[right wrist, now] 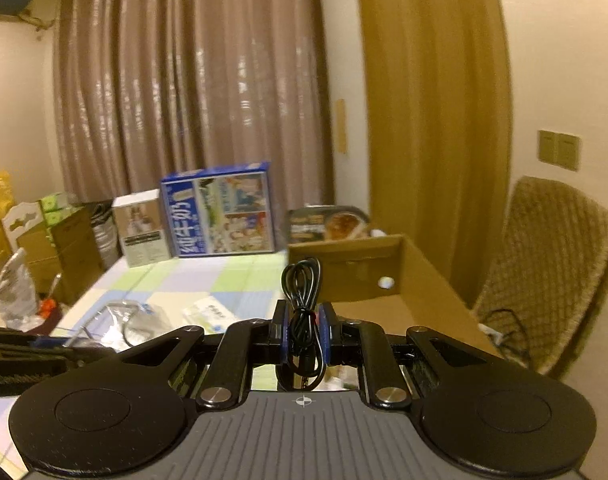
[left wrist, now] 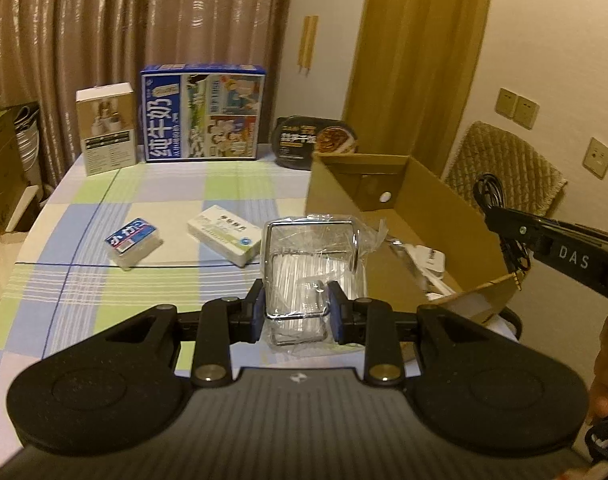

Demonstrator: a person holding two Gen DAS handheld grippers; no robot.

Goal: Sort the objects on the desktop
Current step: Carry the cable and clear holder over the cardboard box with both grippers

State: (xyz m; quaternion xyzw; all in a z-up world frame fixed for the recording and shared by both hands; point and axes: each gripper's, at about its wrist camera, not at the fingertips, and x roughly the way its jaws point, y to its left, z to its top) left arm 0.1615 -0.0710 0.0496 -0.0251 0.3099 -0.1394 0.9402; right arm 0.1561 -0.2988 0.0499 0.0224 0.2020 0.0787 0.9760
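Left gripper (left wrist: 295, 312) low centre of the left view, blue pads (left wrist: 257, 314) clamped on a wire rack in clear plastic wrap (left wrist: 314, 264). Rack sits mid-frame on the checked tablecloth (left wrist: 152, 196), just left of the cardboard box (left wrist: 420, 208), wrap touching the box's near left corner.

Right gripper (right wrist: 304, 334) centre of the right view, clenched on a coiled black cable (right wrist: 302, 292). Coil sticks up above the pads, loose loop hanging below them. In the left view the same cable (left wrist: 500, 208) at right edge, over the box's right wall, gold plug dangling by the wall's near end.

Box open-topped, right of centre in both views, white items (left wrist: 428, 260) lying inside on its floor; what they are, cannot tell.

Left of the rack on the cloth: white-green packet (left wrist: 224, 236), then blue-labelled pack (left wrist: 134, 244) further left, apart from each other.

Upper middle, at the table's far edge: blue milk carton (left wrist: 202, 114), beige carton (left wrist: 106, 128) just left of it, black meal tray (left wrist: 316, 142) right of it, behind the box.

Quilted chair back (left wrist: 504, 164) at right, past the box.
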